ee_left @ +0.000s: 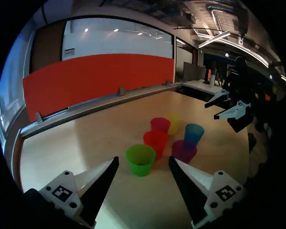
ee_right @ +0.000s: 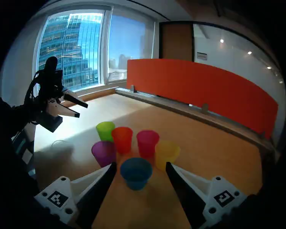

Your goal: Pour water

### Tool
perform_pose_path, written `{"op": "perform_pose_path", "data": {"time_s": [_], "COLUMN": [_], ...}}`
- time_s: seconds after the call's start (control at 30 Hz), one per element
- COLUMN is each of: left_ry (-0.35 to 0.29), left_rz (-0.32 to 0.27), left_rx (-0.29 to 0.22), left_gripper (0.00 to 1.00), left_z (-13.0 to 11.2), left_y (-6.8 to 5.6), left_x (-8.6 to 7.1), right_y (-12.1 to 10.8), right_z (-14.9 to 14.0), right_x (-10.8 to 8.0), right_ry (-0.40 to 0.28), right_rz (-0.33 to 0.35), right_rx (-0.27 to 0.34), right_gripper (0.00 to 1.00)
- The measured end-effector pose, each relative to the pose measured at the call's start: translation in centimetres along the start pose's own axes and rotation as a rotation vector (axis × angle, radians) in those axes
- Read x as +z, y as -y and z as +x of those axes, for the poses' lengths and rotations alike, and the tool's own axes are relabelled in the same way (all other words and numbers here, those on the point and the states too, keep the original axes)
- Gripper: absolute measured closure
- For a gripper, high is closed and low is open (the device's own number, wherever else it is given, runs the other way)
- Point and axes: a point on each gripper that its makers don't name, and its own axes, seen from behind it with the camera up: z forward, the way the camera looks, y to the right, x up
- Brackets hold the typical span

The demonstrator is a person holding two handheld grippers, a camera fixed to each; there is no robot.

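Observation:
Several coloured plastic cups stand upright in a tight cluster on a light wooden table [ee_left: 105, 133]. In the left gripper view the green cup [ee_left: 141, 159] is nearest, with red [ee_left: 155, 143], pink [ee_left: 160, 124], yellow [ee_left: 174, 122], blue [ee_left: 193, 133] and purple [ee_left: 183, 150] behind it. My left gripper [ee_left: 143, 158] stands open, and the green cup sits just beyond the gap. My right gripper [ee_right: 140, 165] is open too, with the blue cup [ee_right: 136, 173] at the gap. Each gripper hovers above the table on its own side of the cluster: right gripper [ee_left: 211, 112], left gripper [ee_right: 82, 110].
An orange divider panel [ee_left: 97, 80] with a grey rail runs along the table's far edge. Large windows [ee_right: 74, 49] lie beyond the table end. A faint round outline [ee_right: 61, 144] shows on the tabletop left of the purple cup [ee_right: 103, 152]. Bare table surrounds the cluster.

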Motion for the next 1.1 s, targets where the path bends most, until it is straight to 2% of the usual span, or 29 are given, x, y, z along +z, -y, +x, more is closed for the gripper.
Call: {"op": "perform_pose_path", "data": {"time_s": [0.57,0.83,1.1], "left_ry": [0.099,0.153,0.182], "left_rz": [-0.028,-0.034,-0.047], "left_rx": [-0.011,0.012,0.019], "left_gripper": [0.03,0.03,0.03], "left_z": [-3.9,-5.8,-6.5], "left_y": [-0.2,0.0,0.0], "left_x": [2.3,3.7,5.3], "right_y": [0.8,0.7,0.6], "right_z": [-4.7,-6.2,-7.1], "right_x": [2.6,3.8,4.9], "right_ry": [0.113,0.151,0.174], "right_rz": [0.026,0.028,0.037], "right_rx": [-0.003,0.001,-0.01], "right_gripper": [0.0,0.0,0.0]}}
